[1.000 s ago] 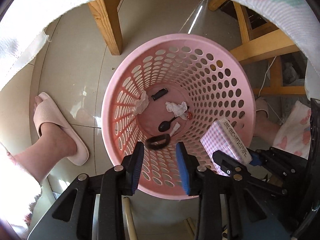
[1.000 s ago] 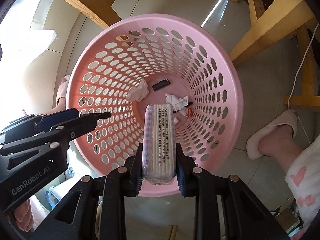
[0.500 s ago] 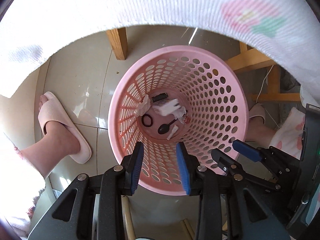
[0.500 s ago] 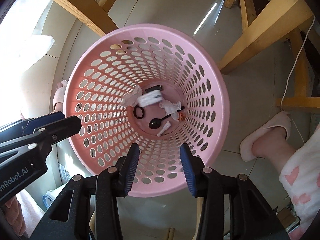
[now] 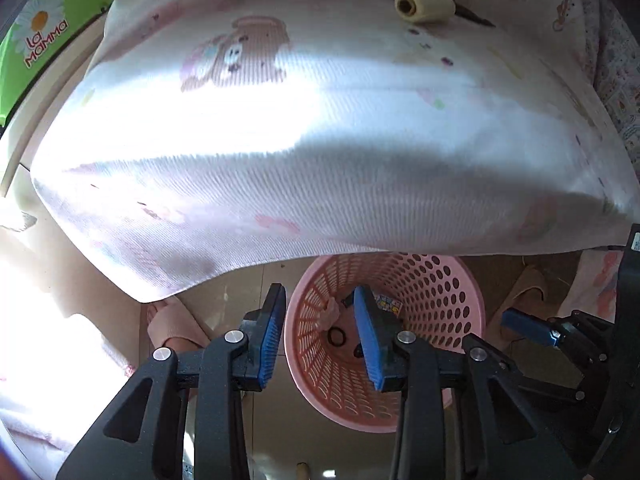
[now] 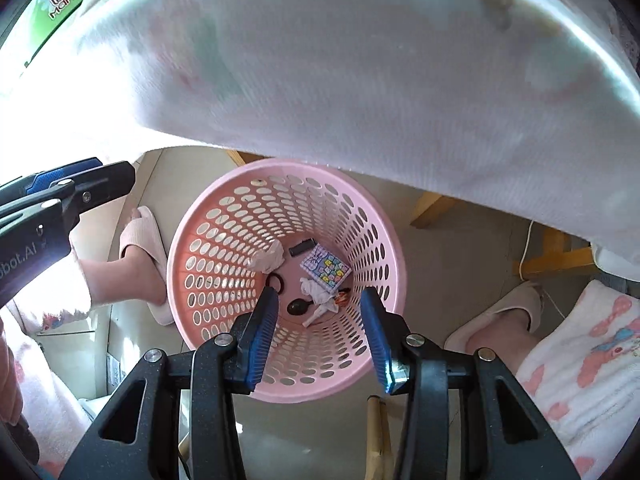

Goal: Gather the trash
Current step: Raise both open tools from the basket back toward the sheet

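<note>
A pink perforated basket [image 6: 384, 240] stands on the floor below both grippers. On its bottom lie a patterned tissue pack [image 6: 326, 270], crumpled tissues [image 6: 268, 258], a black hair tie [image 6: 276, 282], a black spoon [image 6: 298, 307] and a small black cylinder [image 6: 302, 247]. My right gripper [image 6: 320, 312] hangs open above the basket with nothing between its blue pads. My left gripper [image 5: 320, 320] is open and empty too, over the basket's [image 5: 440, 292] left rim. A cream roll-shaped item [image 5: 424, 6] lies on the tablecloth [image 5: 320, 140] at the far side.
The cartoon-print tablecloth [image 6: 360, 80] overhangs the basket's far side. A person's feet in pink slippers [image 6: 144, 240] [image 6: 516, 308] stand on either side of the basket. Wooden table legs [image 6: 428, 210] rise behind it. A green box [image 5: 32, 36] sits at the upper left.
The right gripper opened and dropped the tissue pack into the basket, and the hair tie fell in too. Both grippers rose and tilted up, so the tabletop now shows.
</note>
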The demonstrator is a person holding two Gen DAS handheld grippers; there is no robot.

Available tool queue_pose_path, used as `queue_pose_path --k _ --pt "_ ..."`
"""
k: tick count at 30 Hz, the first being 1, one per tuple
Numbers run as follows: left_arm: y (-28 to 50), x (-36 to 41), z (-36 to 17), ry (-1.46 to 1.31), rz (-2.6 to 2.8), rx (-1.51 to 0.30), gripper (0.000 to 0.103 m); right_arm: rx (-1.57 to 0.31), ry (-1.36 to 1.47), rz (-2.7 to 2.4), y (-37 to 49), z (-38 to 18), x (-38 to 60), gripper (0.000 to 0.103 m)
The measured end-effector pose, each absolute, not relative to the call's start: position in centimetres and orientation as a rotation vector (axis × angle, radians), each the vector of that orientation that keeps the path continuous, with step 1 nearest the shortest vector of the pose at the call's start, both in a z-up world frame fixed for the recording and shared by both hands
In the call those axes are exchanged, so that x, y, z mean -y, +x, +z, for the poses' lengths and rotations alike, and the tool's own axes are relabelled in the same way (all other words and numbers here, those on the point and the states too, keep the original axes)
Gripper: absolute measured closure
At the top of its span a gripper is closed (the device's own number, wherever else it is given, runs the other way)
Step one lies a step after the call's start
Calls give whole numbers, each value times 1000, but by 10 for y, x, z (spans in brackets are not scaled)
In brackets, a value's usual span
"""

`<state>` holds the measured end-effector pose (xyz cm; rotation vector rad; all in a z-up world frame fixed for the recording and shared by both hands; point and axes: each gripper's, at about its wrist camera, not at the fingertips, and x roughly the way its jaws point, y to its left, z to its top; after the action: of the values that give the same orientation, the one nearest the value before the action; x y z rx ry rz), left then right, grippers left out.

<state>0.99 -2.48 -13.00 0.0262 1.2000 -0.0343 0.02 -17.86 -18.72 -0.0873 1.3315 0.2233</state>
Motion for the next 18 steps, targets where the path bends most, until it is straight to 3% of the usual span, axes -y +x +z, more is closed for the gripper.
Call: queue_pose_path --k 10,16,18 --pt "3 26 -74 48 -33 -985 38 -1179 -42 244 -5 -135 181 52" --pt "-4 13 -46 47 -10 -866 23 -1100 -61 247 -14 -111 178 42" --pt "-7 12 -37 73 3 -815 17 -1077 -67 251 -16 -105 176 33"
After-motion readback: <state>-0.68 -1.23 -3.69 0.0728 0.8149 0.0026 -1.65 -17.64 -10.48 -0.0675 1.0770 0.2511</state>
